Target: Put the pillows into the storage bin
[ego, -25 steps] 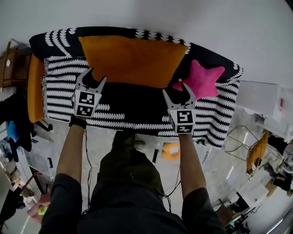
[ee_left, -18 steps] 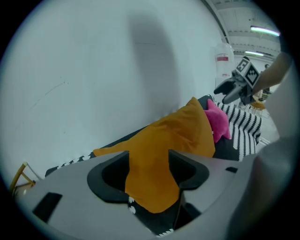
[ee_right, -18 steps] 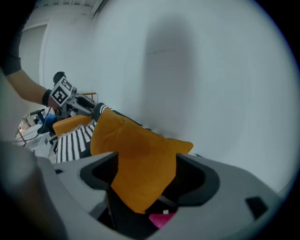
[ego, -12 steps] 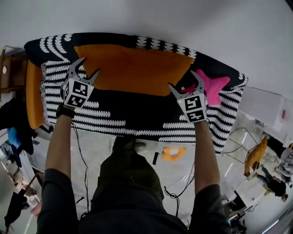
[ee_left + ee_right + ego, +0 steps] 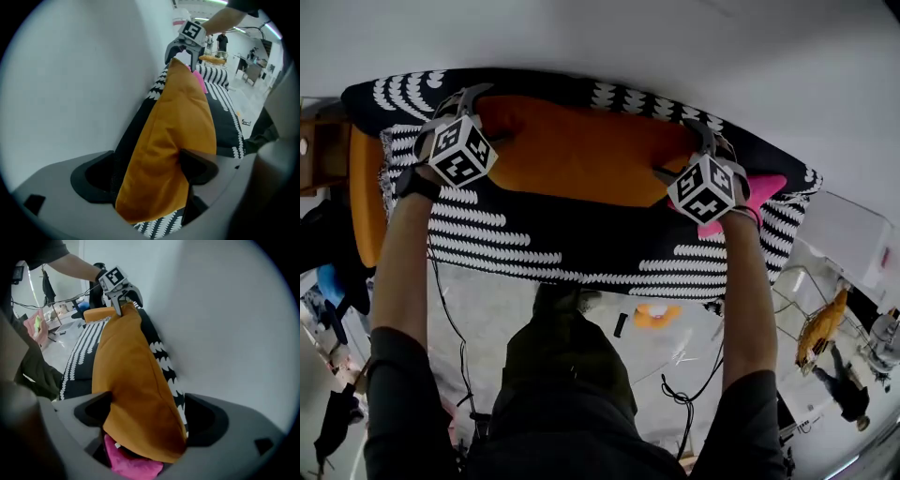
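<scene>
orange pillow ends between left gripper, right gripper, jaws just opening

My head camera looks steeply down on the long orange fabric pillow and the black-and-white patterned sofa. The camera on my left gripper looks closely along that pillow from its left end. The one on my right gripper looks from its right end. Each shows the other gripper far off. Both pairs of jaws have just been opening, with the pillow between them.
</scene>
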